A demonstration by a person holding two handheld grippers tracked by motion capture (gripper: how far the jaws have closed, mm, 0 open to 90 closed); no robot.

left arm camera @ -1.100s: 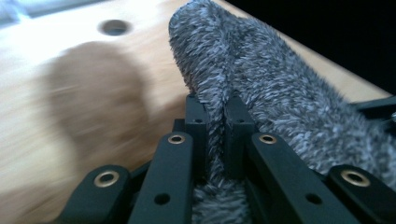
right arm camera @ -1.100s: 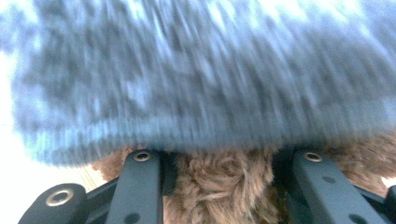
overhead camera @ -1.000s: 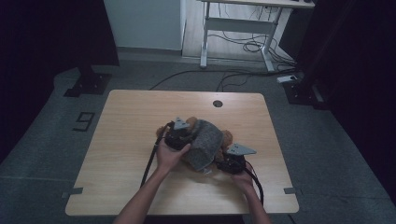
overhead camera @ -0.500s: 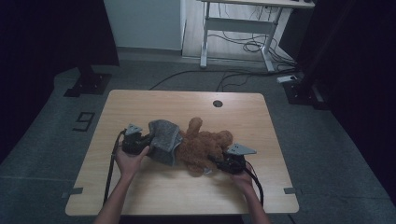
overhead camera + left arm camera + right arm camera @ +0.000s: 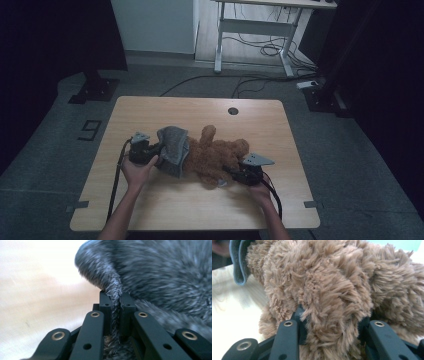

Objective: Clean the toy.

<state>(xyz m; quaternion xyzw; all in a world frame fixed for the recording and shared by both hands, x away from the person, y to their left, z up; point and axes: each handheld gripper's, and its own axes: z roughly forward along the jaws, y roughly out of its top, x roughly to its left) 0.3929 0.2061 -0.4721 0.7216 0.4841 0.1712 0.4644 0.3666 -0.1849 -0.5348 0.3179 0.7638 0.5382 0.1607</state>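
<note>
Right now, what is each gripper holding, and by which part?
Left gripper pinches a fold at the edge of the grey furry cloth. Right gripper clamps a limb-like bulge of the brown plush toy; which limb is unclear.

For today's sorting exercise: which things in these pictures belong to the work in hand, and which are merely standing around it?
In the work:
- brown plush bear, clamped by the right gripper
- grey fleece garment, pinched by the left gripper

Standing around:
- wooden table underneath
- white desk frame behind
- floor cables
- black stand base
</note>
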